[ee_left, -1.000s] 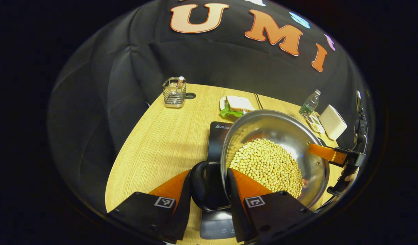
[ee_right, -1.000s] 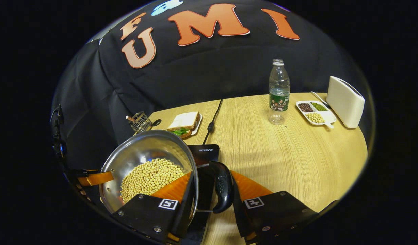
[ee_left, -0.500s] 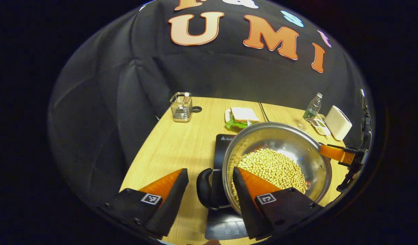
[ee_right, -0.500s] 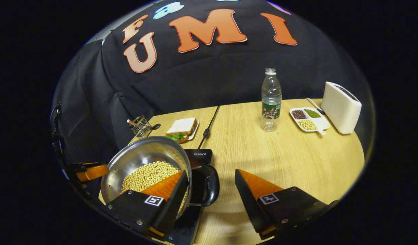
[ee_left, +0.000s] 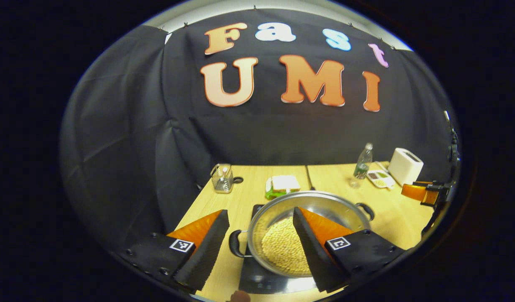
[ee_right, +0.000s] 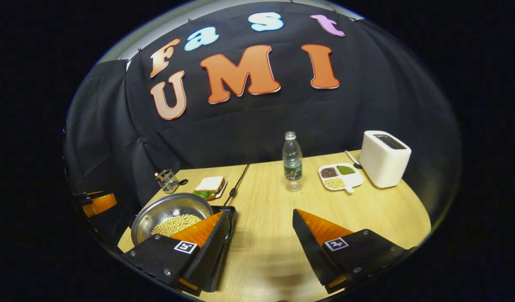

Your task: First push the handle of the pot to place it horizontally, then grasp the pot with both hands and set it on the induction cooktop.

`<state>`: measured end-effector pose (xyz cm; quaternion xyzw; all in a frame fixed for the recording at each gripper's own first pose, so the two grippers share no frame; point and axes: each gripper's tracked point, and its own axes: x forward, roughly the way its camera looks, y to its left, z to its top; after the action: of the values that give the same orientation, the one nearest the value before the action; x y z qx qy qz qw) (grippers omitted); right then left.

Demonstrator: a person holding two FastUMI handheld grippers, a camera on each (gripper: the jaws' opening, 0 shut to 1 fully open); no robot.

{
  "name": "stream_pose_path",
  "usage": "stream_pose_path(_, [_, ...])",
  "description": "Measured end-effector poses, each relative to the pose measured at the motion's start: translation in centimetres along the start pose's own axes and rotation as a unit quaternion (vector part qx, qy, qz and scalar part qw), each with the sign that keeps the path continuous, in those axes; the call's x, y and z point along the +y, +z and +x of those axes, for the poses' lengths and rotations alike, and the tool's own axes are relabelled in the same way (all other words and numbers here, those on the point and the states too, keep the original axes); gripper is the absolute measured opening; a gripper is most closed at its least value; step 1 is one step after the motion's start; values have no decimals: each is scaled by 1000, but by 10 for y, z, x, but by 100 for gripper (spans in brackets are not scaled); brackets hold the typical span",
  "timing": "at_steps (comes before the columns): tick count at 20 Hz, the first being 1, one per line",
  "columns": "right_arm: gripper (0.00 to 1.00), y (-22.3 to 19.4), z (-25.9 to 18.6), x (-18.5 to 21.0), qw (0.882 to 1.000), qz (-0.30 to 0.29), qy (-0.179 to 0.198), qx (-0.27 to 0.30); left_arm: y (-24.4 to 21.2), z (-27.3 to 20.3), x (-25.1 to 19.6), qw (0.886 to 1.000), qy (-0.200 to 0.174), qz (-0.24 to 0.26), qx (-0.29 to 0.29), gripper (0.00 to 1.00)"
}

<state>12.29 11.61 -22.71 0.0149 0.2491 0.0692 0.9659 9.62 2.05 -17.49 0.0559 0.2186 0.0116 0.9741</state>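
The pot, steel and holding a layer of pale beans, sits on the black induction cooktop near the worktop's front-left corner, with one black loop handle pointing toward the left edge and the other toward the right.

The left gripper hangs above the pot with its fingers spread wide, holding nothing. The right gripper is likewise released, over bare wood beside the cooktop.

Along the worktop's back edge stand a wire caddy, a sandwich on a plate, a water bottle, a divided dish of beans and a white toaster toward the right corner. A black cable runs from the back edge to the cooktop.
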Motion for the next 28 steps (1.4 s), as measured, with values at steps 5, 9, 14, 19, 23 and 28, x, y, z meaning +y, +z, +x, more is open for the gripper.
stream_pose_path(5, [94,47,-59,-42,998,-5,-13,-69,67,-51,-22,994,14,-1,-112,99])
stream_pose_path(9, [94,82,-108,-73,992,-6,-25,-124,108,-96,-56,983,-14,-20,-182,100])
stream_pose_path(14, [94,119,-164,-103,982,-7,-39,-185,145,-137,-87,972,-44,-27,-227,100])
stream_pose_path(19, [94,139,-208,-117,975,-23,-43,-218,158,-166,-118,966,-87,-21,-242,95])
stream_pose_path(23, [94,145,-226,-121,970,-28,-45,-236,159,-175,-125,964,-96,-9,-249,95])
stream_pose_path(28, [94,142,-232,-121,969,-21,-35,-245,157,-177,-128,964,-100,-7,-248,96])
